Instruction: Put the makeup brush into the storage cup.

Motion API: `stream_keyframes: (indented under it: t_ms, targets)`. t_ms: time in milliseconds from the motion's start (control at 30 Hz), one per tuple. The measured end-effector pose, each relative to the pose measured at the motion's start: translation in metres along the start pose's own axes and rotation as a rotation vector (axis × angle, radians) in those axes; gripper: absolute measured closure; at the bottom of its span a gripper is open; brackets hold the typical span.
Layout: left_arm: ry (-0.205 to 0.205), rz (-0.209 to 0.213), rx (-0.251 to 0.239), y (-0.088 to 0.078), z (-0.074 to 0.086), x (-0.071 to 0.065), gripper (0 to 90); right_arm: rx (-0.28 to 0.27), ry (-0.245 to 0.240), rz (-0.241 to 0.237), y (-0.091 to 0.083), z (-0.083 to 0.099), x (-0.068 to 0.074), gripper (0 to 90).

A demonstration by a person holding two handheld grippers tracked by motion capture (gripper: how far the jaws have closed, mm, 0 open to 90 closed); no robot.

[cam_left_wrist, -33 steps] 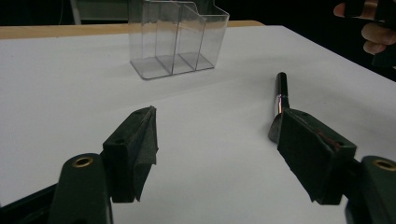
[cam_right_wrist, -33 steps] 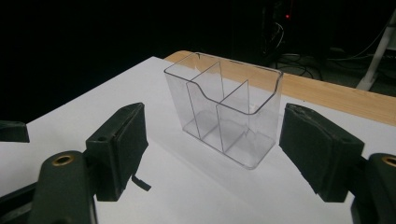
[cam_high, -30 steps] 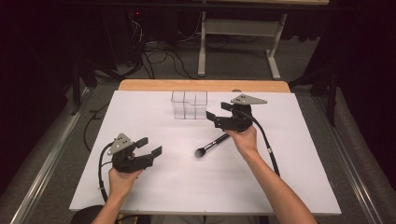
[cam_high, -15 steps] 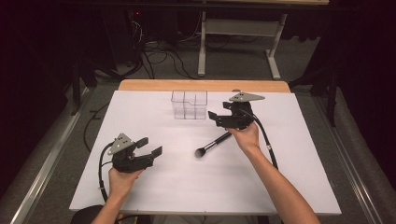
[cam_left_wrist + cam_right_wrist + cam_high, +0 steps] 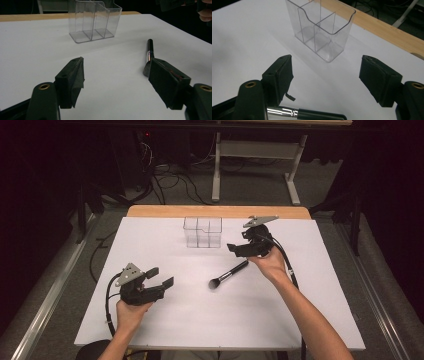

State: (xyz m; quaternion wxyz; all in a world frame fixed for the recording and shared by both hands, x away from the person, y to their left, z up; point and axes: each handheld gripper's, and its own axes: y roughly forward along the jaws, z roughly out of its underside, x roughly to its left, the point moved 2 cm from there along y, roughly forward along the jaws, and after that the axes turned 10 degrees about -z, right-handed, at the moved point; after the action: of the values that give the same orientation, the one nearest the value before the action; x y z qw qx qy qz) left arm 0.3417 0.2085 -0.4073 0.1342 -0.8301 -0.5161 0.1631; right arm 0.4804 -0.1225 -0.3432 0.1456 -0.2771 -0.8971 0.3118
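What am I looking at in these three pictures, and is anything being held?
No robot here: a person holds a hand-worked gripper in each hand. The high view looks down on the table. It shows the left gripper and the right gripper, both open and holding nothing. Each of the other two pictures comes from a camera riding on one gripper, looking out between its two black jaws. On the white surface lie a makeup brush and, farther back, a clear plastic organizer with empty compartments.
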Motion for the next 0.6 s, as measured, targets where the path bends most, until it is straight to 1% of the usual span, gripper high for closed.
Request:
stream_keyframes:
  t_ms: [33, 133, 167, 200, 233, 267, 300, 367, 433, 467, 500, 533, 600]
  targets:
    - [0.0, 0.0, 0.0, 0.0, 0.0, 0.0, 29.1, 0.0, 0.0, 0.0, 0.0, 0.0, 0.0, 28.6]
    - [-0.002, 0.001, -0.002, -0.0001, -0.0002, 0.0003, 29.1, 0.072, -0.02, -0.003, 0.0021, -0.0018, 0.0014, 28.6]
    - [0.0, 0.0, -0.001, 0.0001, -0.0002, 0.0003, 29.1, 0.081, -0.032, -0.006, 0.0028, -0.0024, 0.0013, 28.6]
    - [0.0, 0.001, 0.001, 0.0002, -0.0001, 0.0001, 29.1, 0.111, -0.031, -0.006, 0.004, -0.0038, 0.0024, 28.6]
    - [0.0, 0.001, 0.001, 0.0002, -0.0001, 0.0001, 29.1, 0.111, -0.031, -0.006, 0.004, -0.0038, 0.0024, 28.6]
    - [-0.001, 0.001, 0.0, -0.0001, -0.0001, -0.0001, 29.1, 0.122, -0.046, -0.01, 0.0047, -0.0048, 0.002, 28.6]
    - [0.0, 0.001, -0.002, -0.0004, -0.0002, -0.0001, 29.1, 0.131, -0.051, -0.01, 0.0053, -0.0056, 0.0024, 28.6]
    - [0.001, 0.001, -0.001, -0.0008, -0.0001, -0.0001, 29.1, 0.149, -0.048, -0.016, 0.0068, -0.0072, 0.0034, 28.6]
    - [0.0, 0.001, -0.001, -0.0009, -0.0001, 0.0002, 29.1, 0.154, -0.053, -0.02, 0.0072, -0.0074, 0.0033, 28.6]
    - [-0.002, 0.002, -0.002, -0.001, -0.0002, 0.0004, 29.1, 0.168, -0.048, -0.021, 0.0074, -0.0074, 0.0037, 28.6]
    - [-0.002, 0.002, -0.003, -0.0009, -0.0003, 0.0005, 29.1, 0.176, -0.055, -0.025, 0.0079, -0.0075, 0.0034, 28.6]
    - [-0.002, 0.003, 0.0, 0.0003, -0.0002, 0.0004, 29.1, 0.204, -0.061, -0.031, 0.0092, -0.0074, 0.0025, 28.6]
    - [0.001, 0.004, 0.004, 0.0006, 0.0, 0.0003, 29.1, 0.215, -0.06, -0.03, 0.0097, -0.0076, 0.0024, 28.7]
